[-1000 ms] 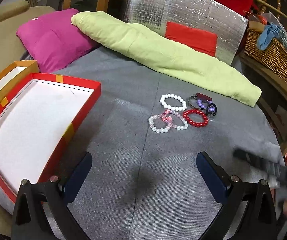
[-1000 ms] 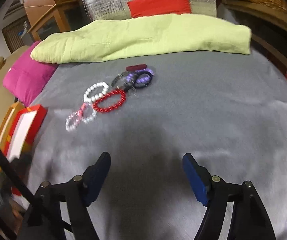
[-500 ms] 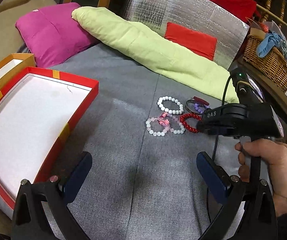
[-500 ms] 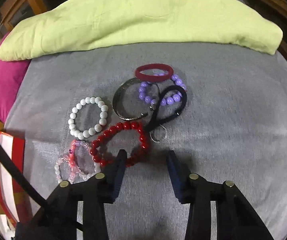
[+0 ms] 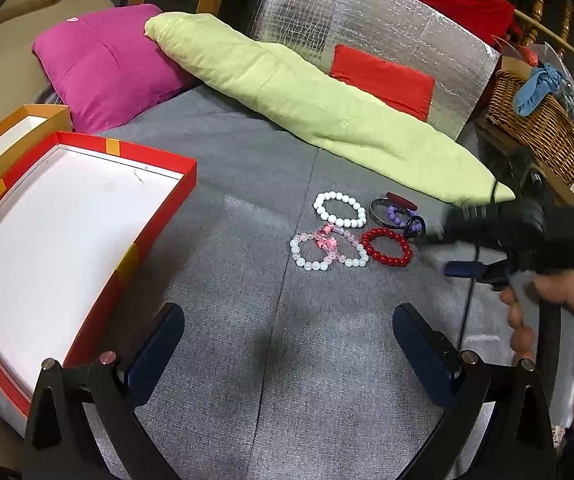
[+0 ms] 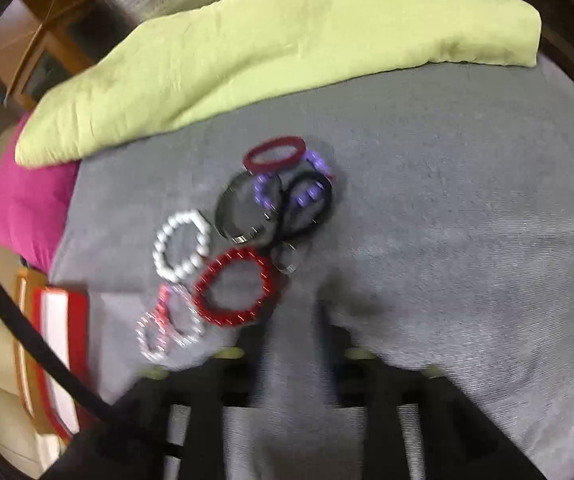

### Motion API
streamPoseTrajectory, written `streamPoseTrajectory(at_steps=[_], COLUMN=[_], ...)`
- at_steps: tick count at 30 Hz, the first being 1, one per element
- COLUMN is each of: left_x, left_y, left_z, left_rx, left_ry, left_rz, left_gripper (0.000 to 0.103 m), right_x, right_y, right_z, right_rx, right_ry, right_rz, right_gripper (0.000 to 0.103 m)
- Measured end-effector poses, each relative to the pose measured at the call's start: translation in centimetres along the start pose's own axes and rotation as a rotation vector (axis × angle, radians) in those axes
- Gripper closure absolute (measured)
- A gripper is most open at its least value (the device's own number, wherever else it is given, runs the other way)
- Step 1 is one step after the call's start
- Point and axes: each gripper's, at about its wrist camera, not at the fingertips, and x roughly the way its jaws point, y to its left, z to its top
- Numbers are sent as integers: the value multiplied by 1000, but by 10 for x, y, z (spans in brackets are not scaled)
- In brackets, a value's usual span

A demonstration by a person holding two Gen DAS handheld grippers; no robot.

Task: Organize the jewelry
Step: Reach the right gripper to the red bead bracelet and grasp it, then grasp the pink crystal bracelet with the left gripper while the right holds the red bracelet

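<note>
Several bracelets lie in a cluster on the grey cover: a white bead one [image 5: 339, 209] [image 6: 182, 246], a red bead one [image 5: 387, 247] [image 6: 234, 286], a clear-and-pink pair [image 5: 327, 251] [image 6: 169, 322], and a metal bangle with purple beads and a dark red band [image 5: 397, 213] [image 6: 277, 184]. My left gripper [image 5: 287, 354] is open and empty, well short of the cluster. My right gripper [image 5: 439, 254] [image 6: 293, 340] is blurred, just right of the red bracelet, its jaws narrowly apart with nothing between them.
An open red box with a white inside [image 5: 47, 240] lies at the left, an orange box [image 5: 27, 114] behind it. A long green pillow [image 5: 319, 108], a pink cushion [image 5: 103, 68] and a silver foil panel [image 5: 367, 20] line the back. A wicker basket [image 5: 535, 120] stands at the right.
My right gripper has swung in from the right, narrowed its jaws and dropped close to the red bracelet. My left gripper has shifted only slightly. The bracelets have not moved.
</note>
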Motion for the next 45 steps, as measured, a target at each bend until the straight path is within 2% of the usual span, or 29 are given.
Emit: streamPoseTrajectory(at_steps=[2,3,4,5,6,7,10,12,15,24,28,34,39,40,41,42,43,45], left_x=[0,0,1,1,2,2,3,3,3,5,10,35,79,85,94,104,114,124], left_y=[2,2,3,4,4,5,5,5,5,3,-2,-6,-10,-11,-12,-13,-14,-20], left_z=[1,1,2,2,3,3,4,4,3,0,-1,18,45,48,52,54,55,56], left_rx=[-7,-13,-17,-22,-27,-29,-31,-31,-28,-5,20,18,3,3,3,3,3,35], left_ry=[1,1,3,6,9,10,10,11,7,13,25,94,175,186,205,238,272,288], left_rz=[-3,-5,-5,-8,-11,-13,-15,-14,-8,18,39,57,110,120,136,157,166,207], left_gripper=[0,0,0,0,0,0,0,0,0,0,0,0,1,3,11,22,29,41], right_x=[4,9,16,20,33,41,47,48,34,-16,-13,-4,-11,-11,-11,-12,-12,-11], right_y=[15,20,25,26,31,34,47,50,35,-28,-40,-42,-48,-51,-53,-56,-56,-54], right_z=[8,10,13,12,15,15,12,10,2,-34,-44,-50,-59,-57,-55,-55,-54,-53], right_rx=[-46,-49,-43,-40,-42,-53,-116,-143,-162,-187,-197,-188,-191,-181,-171,-169,-171,-176], right_ry=[-14,-2,19,37,59,77,59,62,69,-1,2,-57,-86,-83,-82,-81,-81,-82], right_rz=[-39,-45,-48,-57,-66,-91,-159,-167,-153,-135,-144,-125,-86,-71,-55,-48,-43,-38], right_gripper=[25,30,35,50,61,63,70,93,93,93,93,92,91,91,91,91,91,91])
